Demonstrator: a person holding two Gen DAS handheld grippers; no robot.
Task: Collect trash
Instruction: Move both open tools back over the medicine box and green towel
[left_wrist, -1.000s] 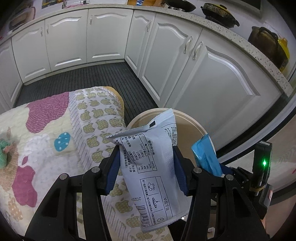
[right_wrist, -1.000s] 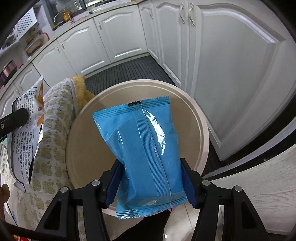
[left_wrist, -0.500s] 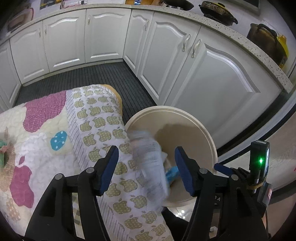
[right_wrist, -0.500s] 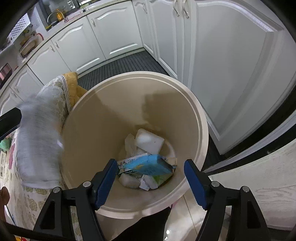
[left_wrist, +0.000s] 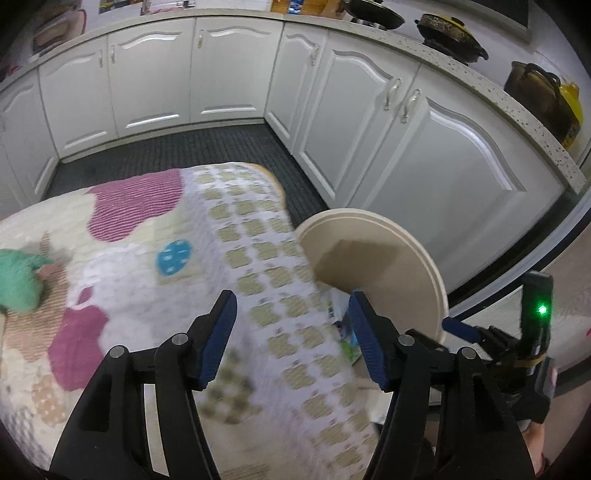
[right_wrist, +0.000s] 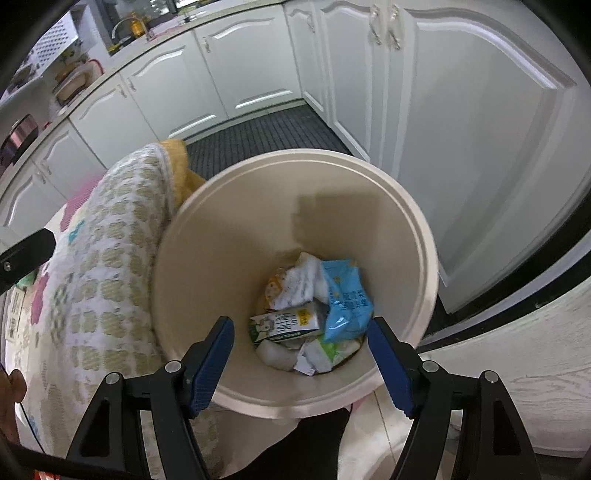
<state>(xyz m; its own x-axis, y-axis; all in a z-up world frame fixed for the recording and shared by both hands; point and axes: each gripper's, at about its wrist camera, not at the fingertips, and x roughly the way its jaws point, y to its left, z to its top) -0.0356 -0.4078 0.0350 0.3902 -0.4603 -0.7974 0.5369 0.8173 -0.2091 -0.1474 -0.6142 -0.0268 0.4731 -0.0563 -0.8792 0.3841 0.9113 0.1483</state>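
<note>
- The right gripper (right_wrist: 301, 354) sits low in the right wrist frame, its blue-padded jaws spread wide with nothing between them, above the mouth of the cream bin (right_wrist: 424, 258)
- Inside the bin, centre to lower right of that frame, lies the trash: a light blue packet (right_wrist: 345, 295) against the right wall, a white-and-green carton (right_wrist: 286, 325) touching it on the left, and crumpled white wrappers (right_wrist: 303, 275) above and below them
- The left gripper (left_wrist: 291, 332) fills the bottom of the left wrist frame, jaws likewise wide apart and holding nothing, over the patterned cloth (left_wrist: 122, 266); this view is blurred
- The cloth, printed with green apples and purple patches, covers the left half of the left wrist frame and touches the bin's left rim in the right wrist frame
- A green item (left_wrist: 18, 273) lies on the cloth at the left edge of the left wrist frame, too blurred to identify
- White cabinets (left_wrist: 388, 136) run across the top and right of both frames, with dark pots (left_wrist: 448, 37) on the counter at upper right
</note>
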